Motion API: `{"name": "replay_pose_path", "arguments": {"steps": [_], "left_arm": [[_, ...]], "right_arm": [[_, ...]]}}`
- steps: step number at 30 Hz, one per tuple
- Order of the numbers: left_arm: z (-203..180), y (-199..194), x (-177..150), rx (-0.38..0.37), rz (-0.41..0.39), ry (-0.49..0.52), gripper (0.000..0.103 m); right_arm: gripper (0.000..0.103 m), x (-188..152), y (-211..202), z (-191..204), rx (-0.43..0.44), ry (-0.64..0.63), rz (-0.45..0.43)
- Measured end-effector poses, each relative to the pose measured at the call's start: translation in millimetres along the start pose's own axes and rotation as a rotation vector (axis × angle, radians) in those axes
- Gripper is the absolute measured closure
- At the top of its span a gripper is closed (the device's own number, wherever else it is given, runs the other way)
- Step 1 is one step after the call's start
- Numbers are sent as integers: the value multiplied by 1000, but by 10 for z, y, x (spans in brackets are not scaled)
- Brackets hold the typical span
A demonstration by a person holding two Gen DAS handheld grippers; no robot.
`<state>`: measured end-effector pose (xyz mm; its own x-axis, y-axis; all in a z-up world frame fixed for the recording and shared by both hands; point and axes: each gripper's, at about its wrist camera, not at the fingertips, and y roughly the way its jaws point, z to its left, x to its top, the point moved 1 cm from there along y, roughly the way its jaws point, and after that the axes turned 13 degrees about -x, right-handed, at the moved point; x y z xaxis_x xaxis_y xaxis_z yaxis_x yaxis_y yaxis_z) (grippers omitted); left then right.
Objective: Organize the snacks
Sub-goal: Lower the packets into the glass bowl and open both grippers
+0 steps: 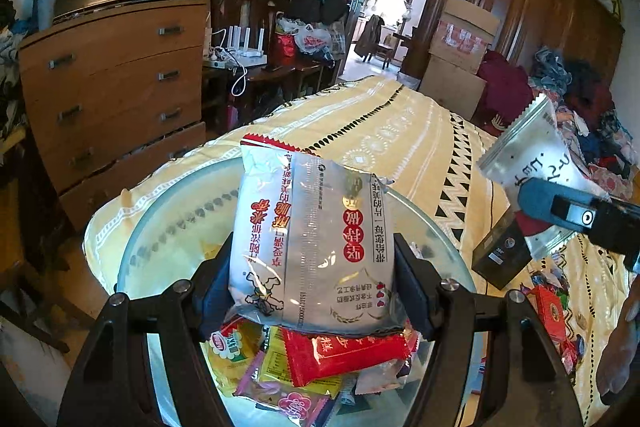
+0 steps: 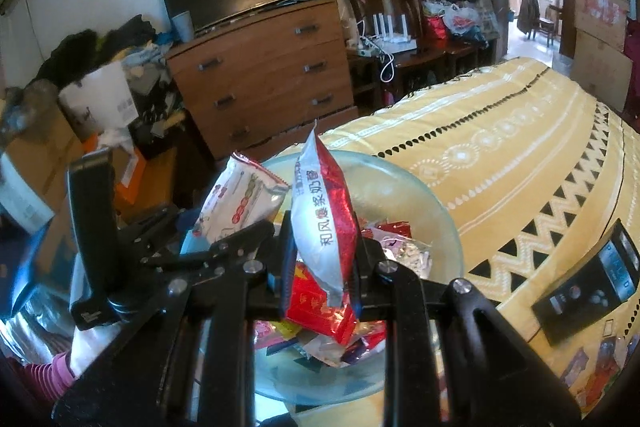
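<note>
Two packets are in the air at once, each pinched between a pair of fingers above the glass bowl (image 1: 168,227). The left gripper (image 1: 312,287) clamps a wide white rice-cracker packet (image 1: 308,239) by its sides; the right gripper (image 2: 320,267), fingers nearly together, nips a slim red-and-white packet (image 2: 324,227) edge-on. Both hang over the bowl's heap of mixed wrappers (image 1: 320,359), which sits on the yellow bedspread (image 1: 400,131). I judge this the drop-off step: carrying snacks to the bowl. Next, each pair of fingers should spread over the bowl's middle, so the packets land inside the rim. More loose snacks (image 1: 552,307) lie on the bed beside the bowl.
</note>
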<state>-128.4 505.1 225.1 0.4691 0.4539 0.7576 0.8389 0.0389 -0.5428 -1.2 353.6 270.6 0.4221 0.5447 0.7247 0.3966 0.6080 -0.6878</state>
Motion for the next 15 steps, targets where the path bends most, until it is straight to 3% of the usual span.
{"name": "replay_pose_path", "arguments": {"steps": [15], "left_arm": [[7,20,-4,-2,4,-2,31]], "right_arm": [[79,34,65,61,-6,0,10]]}}
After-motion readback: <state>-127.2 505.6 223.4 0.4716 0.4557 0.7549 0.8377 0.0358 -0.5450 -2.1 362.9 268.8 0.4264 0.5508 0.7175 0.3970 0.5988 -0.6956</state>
